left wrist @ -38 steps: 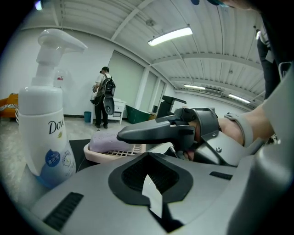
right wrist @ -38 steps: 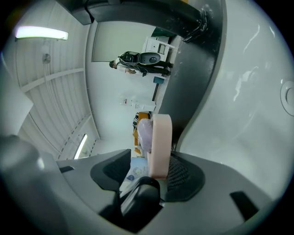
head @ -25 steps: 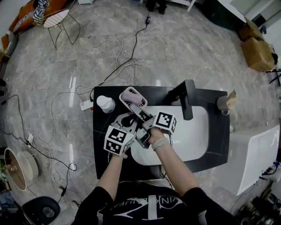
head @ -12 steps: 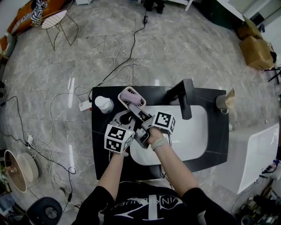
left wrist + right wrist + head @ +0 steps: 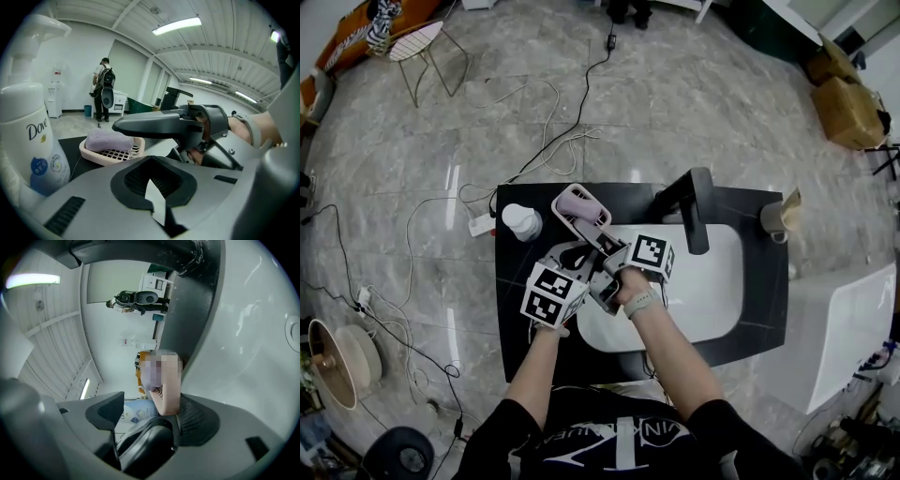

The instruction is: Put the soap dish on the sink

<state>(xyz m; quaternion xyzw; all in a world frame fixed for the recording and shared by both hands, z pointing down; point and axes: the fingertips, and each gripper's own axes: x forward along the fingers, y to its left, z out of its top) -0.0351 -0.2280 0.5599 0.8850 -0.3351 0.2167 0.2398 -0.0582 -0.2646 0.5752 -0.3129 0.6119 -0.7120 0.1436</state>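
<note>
Low in the centre of the head view, the left gripper [image 5: 569, 255] has its fingers pressed together on nothing. Just right of it, the right gripper's [image 5: 602, 239] fingers have just been opening. They stand wide, not clamping the end of the beige slotted plastic soap dish [image 5: 105, 158] between them. The dish sits on the black worktop [image 5: 520, 309] at the upper-left corner of the white sink basin [image 5: 703, 291], carrying a lilac soap bar [image 5: 108, 139].

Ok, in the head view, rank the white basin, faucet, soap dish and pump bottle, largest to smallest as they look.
1. white basin
2. faucet
3. soap dish
4. pump bottle, only a little smaller than the dish
</note>
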